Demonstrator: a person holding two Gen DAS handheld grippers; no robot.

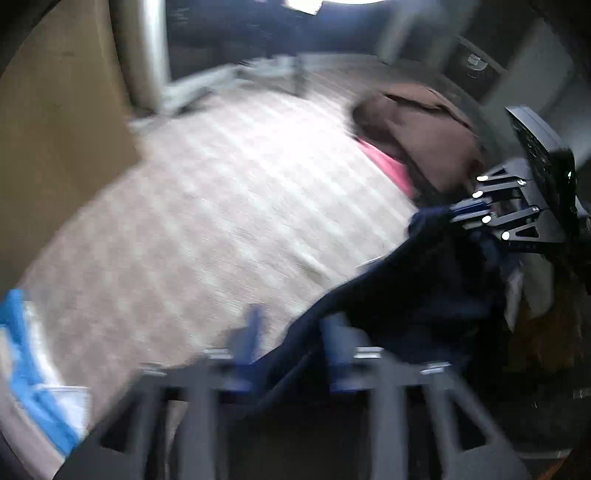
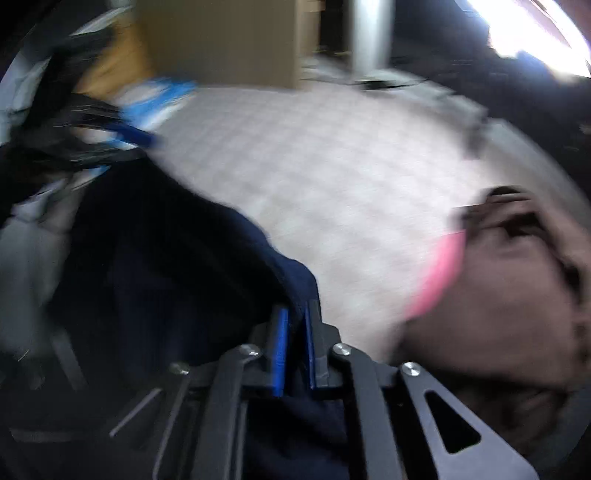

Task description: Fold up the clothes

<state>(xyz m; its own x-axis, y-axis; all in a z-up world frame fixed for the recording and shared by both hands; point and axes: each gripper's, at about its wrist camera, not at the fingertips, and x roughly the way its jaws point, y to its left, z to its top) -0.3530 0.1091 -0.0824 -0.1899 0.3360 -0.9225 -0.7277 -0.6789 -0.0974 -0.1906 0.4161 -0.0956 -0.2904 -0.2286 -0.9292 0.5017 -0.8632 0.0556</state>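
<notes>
Both claws pinch the navy garment [image 2: 166,258], lower left of the right wrist frame: right claw [image 2: 295,332], left claw [image 1: 291,332]. Left pads look loose; cloth may slip, or drag onto the brown pile [image 2: 498,295].

Pale checked worktop [image 1: 207,192], brown cardboard box [image 1: 55,147] at its edge, grey metal post [image 1: 142,48], bright window [image 2: 535,33] beyond.

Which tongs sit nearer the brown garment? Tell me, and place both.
Right. The right tongs, shut on the navy garment, sit just beside the brown garment. The left tongs, also holding the navy garment, lie farther back across the checked cloth.
</notes>
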